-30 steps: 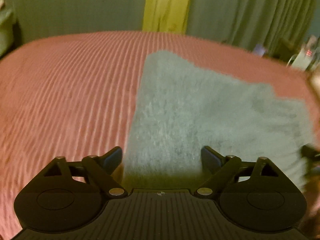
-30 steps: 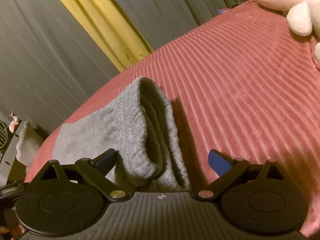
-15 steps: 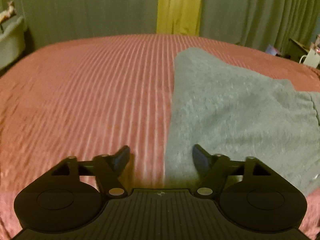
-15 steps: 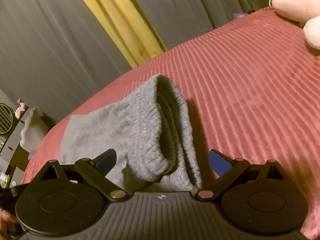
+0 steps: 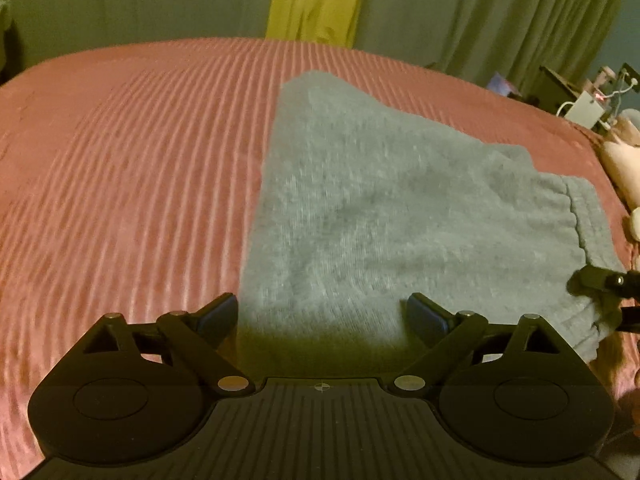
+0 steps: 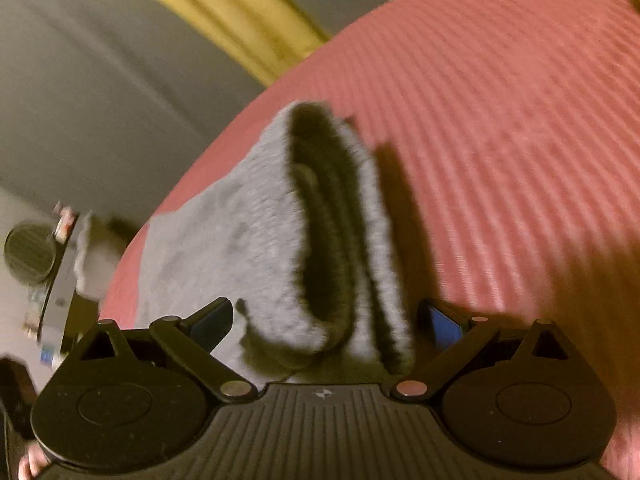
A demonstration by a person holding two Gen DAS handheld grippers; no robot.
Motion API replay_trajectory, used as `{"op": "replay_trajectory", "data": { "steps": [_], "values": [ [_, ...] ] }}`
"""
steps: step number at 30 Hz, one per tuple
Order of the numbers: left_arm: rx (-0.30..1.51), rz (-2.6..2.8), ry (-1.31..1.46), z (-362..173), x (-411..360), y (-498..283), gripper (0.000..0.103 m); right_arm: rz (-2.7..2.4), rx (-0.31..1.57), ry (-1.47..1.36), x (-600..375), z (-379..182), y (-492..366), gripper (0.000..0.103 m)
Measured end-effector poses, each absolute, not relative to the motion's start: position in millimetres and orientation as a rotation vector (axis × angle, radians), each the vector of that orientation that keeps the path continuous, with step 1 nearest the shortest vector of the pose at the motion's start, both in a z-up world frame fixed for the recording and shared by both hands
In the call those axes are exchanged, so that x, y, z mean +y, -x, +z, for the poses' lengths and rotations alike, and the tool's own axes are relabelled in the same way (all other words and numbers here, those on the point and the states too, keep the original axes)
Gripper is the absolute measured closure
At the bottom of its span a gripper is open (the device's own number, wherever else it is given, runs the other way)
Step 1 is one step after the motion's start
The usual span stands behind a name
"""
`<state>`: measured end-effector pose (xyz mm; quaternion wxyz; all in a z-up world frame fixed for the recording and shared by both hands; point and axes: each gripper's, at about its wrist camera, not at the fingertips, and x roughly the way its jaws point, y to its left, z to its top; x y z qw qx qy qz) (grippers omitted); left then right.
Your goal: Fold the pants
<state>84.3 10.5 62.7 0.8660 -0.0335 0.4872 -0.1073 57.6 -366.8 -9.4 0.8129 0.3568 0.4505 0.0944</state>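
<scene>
Grey pants (image 5: 392, 216) lie folded into a compact stack on the pink ribbed bedspread (image 5: 128, 184), right of centre in the left view, waistband end toward the right edge.

Left gripper (image 5: 322, 312): jaws opening now, already spread wide. The near edge of the fold sits between the pads, but neither pad presses on it. A second ago the cloth filled the same gap; half a second ago this gripper had swung left, so that only the left edge of the pants showed between the fingers. It has since come back over the fabric.

Right gripper (image 6: 326, 316): jaws wide, nothing pinched. The ribbed waistband (image 6: 328, 216), doubled over with its dark inside showing, lies between the pads. This view is smeared, so contact with the left pad cannot be ruled out. Compared with the earlier views, the waistband sits closer and larger, and the camera has tilted further down.

Reading: both grippers are free of the cloth and the stack keeps its shape unaided. Probably the fold is either finished or being checked before one last tuck at the waistband end.
</scene>
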Motion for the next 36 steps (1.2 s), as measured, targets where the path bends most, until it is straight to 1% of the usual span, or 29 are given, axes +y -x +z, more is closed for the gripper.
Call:
{"op": "replay_trajectory", "data": {
  "steps": [4,7,9,12,16,22,26,27,28,29,30,31,33,36],
  "values": [
    [1.057,-0.249,0.120,52,15,-96,0.007,0.239,0.922,-0.612,-353,-9,-62,0.004],
    [1.076,-0.295,0.175,40,23,-104,0.006,0.283,0.954,-0.564,-347,-11,-72,0.004],
    [1.095,-0.332,0.221,30,29,-109,0.002,0.305,0.980,-0.594,-347,-15,-85,0.004],
    [1.088,-0.389,0.264,21,36,-114,0.000,0.322,1.028,-0.663,-356,-20,-102,0.004],
    [1.091,-0.431,0.274,17,34,-124,0.000,0.364,1.032,-0.726,-364,-29,-114,0.004],
    [1.142,-0.472,0.272,12,28,-148,0.000,0.407,1.034,-0.794,-376,-39,-127,0.004],
    [1.136,-0.444,0.232,16,12,-151,0.000,0.412,1.046,-0.773,-377,-37,-125,0.004],
    [1.130,-0.438,0.221,17,10,-149,0.001,0.402,1.042,-0.771,-375,-36,-124,0.004],
    [1.123,-0.438,0.210,18,8,-147,0.004,0.391,1.038,-0.763,-373,-34,-123,0.007],
    [1.115,-0.438,0.201,21,7,-145,0.011,0.379,1.036,-0.748,-368,-31,-122,0.012],
    [1.108,-0.439,0.204,24,9,-140,0.015,0.365,1.037,-0.719,-362,-29,-122,0.022],
    [1.104,-0.442,0.211,24,11,-139,0.016,0.365,1.036,-0.704,-356,-28,-122,0.031],
    [1.104,-0.445,0.221,21,14,-140,0.017,0.392,1.034,-0.721,-358,-29,-119,0.032],
    [1.117,-0.430,0.225,19,14,-145,0.018,0.394,1.049,-0.738,-358,-35,-124,0.032]
  ]
}}
